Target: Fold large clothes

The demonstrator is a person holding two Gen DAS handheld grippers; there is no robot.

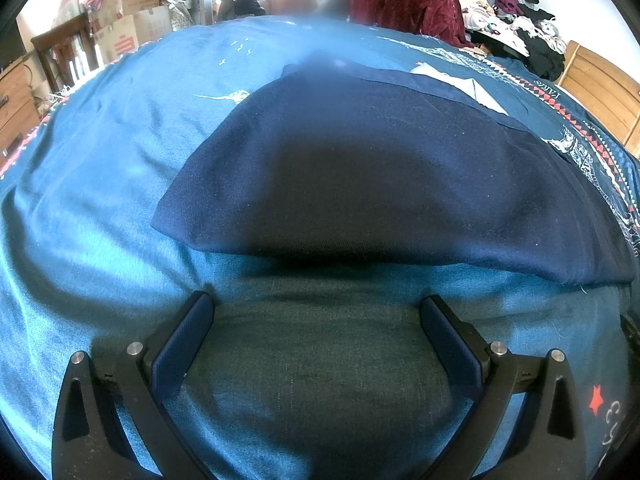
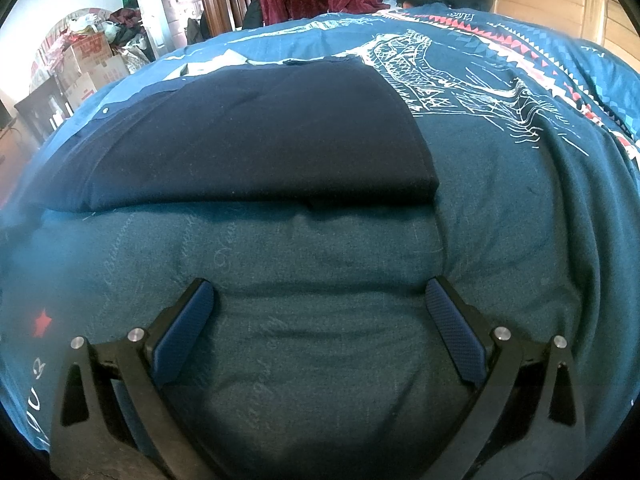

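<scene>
- surface: a bed covered by a teal-blue bedspread (image 1: 100,152), softly wrinkled, with white line drawings, faint script, red stars and a band of red and white triangles along its far right side.
- task item: a dark navy garment (image 1: 360,184) lies folded flat on the bedspread, middle of the bed, just beyond both grippers; near edge runs left to right as a thick fold, right edge looks square in the right wrist view (image 2: 256,140).
- a paler blue strip and a bit of light fabric show along the garment's far edge; cannot tell what they belong to.
- left gripper (image 1: 318,306): fingers spread wide apart, nothing between them, hovering low over bare bedspread near the garment's near edge, not touching it.
- right gripper (image 2: 320,292): fingers likewise wide apart and empty, over bare bedspread, short of the garment's near edge.
- far edge of bed: a dark red velvet garment (image 1: 404,0) draped over something upright.
- far right: a heap of mixed clothes (image 1: 516,20), light and dark, beside wooden panelling (image 1: 604,92).
- far left: stacked cardboard boxes (image 1: 128,12) with bags on top, a dark wooden frame in front of them, wooden drawers at the left margin.
- bright window glare at far centre; a blurred patch covers part of the left wrist view there.
</scene>
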